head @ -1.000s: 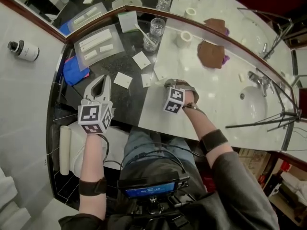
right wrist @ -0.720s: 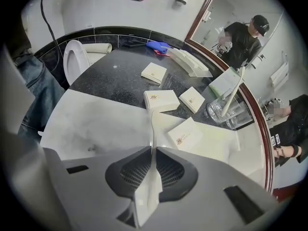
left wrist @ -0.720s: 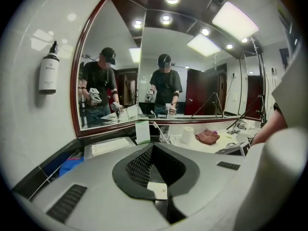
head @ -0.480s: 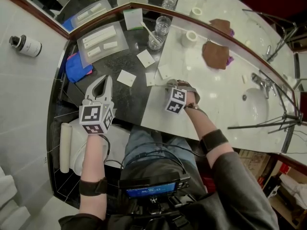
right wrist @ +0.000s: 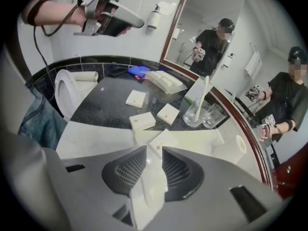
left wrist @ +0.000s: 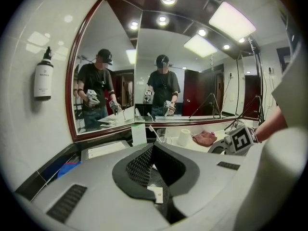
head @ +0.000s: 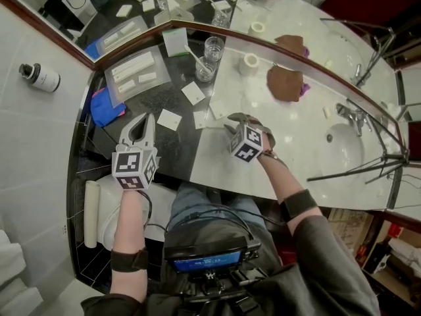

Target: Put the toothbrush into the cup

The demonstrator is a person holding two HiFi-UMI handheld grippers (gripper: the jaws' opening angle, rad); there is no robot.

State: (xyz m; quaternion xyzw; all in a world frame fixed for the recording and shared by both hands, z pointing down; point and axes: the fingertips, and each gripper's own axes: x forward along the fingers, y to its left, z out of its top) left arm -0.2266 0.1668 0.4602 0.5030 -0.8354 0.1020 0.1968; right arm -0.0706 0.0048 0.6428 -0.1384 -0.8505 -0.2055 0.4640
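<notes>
A white toothbrush (head: 196,55) stands tilted in a clear glass cup (head: 205,71) on the dark counter by the mirror; the right gripper view shows the toothbrush (right wrist: 204,96) and cup (right wrist: 194,115) too. My right gripper (head: 231,124) hovers over the edge of the white counter. Its jaws have just been closing, and a small white box (right wrist: 153,179) sits pinched between them at my right gripper (right wrist: 153,154). My left gripper (head: 143,120) is shut and empty over the dark counter, left of the cup, and its tips (left wrist: 153,150) are closed.
A second glass (head: 214,46) stands behind the cup. Small white boxes (head: 169,118) (head: 193,93) lie on the dark counter, with a tray of boxes (head: 135,71) and a blue cloth (head: 105,105) at the left. Brown cloth (head: 284,83), white roll (head: 250,60), sink (head: 343,149) lie right.
My right gripper has risen off the white counter and rolled, with its marker cube turned. My left gripper has kept its place.
</notes>
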